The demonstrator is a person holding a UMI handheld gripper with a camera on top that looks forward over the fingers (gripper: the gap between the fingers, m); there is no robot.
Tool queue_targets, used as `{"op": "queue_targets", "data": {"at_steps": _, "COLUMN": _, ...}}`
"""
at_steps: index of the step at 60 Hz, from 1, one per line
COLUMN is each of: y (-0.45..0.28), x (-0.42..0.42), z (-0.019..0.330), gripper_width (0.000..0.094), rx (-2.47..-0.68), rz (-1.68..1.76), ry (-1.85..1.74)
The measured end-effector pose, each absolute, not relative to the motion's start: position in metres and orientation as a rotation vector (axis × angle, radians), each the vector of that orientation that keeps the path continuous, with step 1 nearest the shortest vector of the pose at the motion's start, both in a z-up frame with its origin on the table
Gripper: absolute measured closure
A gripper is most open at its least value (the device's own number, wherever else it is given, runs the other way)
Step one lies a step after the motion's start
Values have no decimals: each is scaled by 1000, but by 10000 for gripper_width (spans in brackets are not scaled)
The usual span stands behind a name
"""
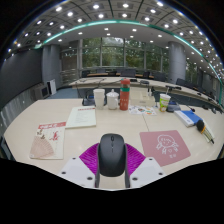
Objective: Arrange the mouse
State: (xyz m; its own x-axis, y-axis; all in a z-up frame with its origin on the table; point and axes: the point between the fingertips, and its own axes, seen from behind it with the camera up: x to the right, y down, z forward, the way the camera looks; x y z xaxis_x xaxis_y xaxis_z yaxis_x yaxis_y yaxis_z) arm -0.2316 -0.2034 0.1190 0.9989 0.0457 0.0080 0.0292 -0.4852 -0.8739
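A dark grey computer mouse (112, 154) sits between the 2 fingers of the gripper (112, 160), its rounded back facing the camera and its nose pointing away across the table. The magenta pads (90, 157) close against both of its sides, so the claw appears clenched on the mouse, held square and centred so it can be carried or slid without twisting. Whether the mouse is lifted or resting on the pale table (90, 135) cannot be told. Just ahead and to the right lies a pink mat (165, 146) with a white figure on it, likely the intended spot. To the left lie a pink booklet (46, 140) and a white sheet (81, 117). Beyond stand cups (99, 98) and a red bottle (124, 95).
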Motion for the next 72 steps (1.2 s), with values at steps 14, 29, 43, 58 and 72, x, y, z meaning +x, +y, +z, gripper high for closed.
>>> {"op": "queue_targets", "data": {"at_steps": 14, "y": -123, "x": -102, "z": 198, "gripper_width": 600, "rx": -1955, "rz": 21, "ry": 23}}
{"op": "queue_targets", "data": {"at_steps": 29, "y": -80, "x": 5, "z": 70, "gripper_width": 600, "rx": -2133, "rz": -5, "ry": 3}}
{"op": "queue_targets", "data": {"at_steps": 43, "y": -84, "x": 28, "z": -4, "gripper_width": 518, "rx": -2243, "rz": 6, "ry": -9}}
{"op": "queue_targets", "data": {"at_steps": 58, "y": -108, "x": 24, "z": 21, "gripper_width": 83, "rx": -2262, "rz": -2, "ry": -12}}
{"op": "queue_targets", "data": {"at_steps": 72, "y": -187, "x": 1, "z": 114, "gripper_width": 79, "rx": -2191, "rz": -56, "ry": 26}}
